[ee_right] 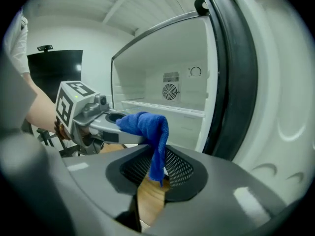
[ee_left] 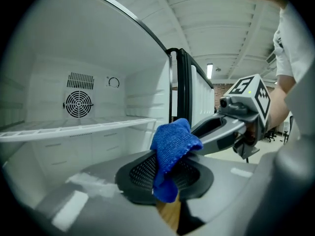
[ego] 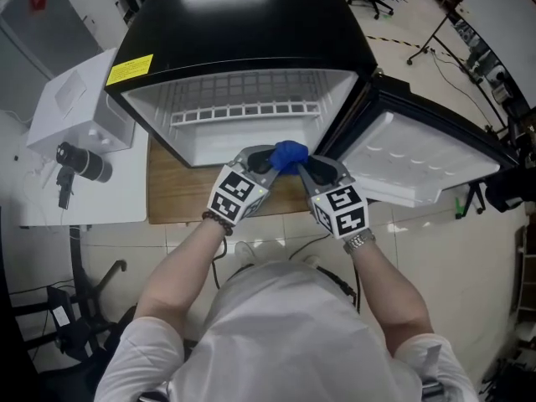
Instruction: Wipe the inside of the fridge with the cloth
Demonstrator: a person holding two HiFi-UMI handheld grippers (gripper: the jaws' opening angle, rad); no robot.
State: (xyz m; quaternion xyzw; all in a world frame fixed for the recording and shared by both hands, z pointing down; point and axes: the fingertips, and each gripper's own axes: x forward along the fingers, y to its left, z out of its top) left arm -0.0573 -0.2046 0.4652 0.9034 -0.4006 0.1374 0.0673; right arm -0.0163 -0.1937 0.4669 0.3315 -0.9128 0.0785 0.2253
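A blue cloth (ego: 290,154) hangs in the air between my two grippers, just in front of the open black mini fridge (ego: 251,32). My left gripper (ego: 270,159) is shut on the cloth (ee_left: 170,154), which bunches up above its jaws and droops between them. My right gripper (ego: 303,167) meets it from the right, its tip (ee_left: 206,132) touching the cloth's top. In the right gripper view the cloth (ee_right: 150,132) dangles from the left gripper's tip (ee_right: 115,124) into the gap of my right jaws, which stand open with wood showing between them.
The fridge's white inside holds a wire shelf (ego: 243,99) and a round fan vent (ee_left: 78,103); its door (ego: 419,162) swings open to the right. The fridge stands on a wooden top (ego: 180,195). A white box (ego: 79,107) with a black device (ego: 82,162) sits left.
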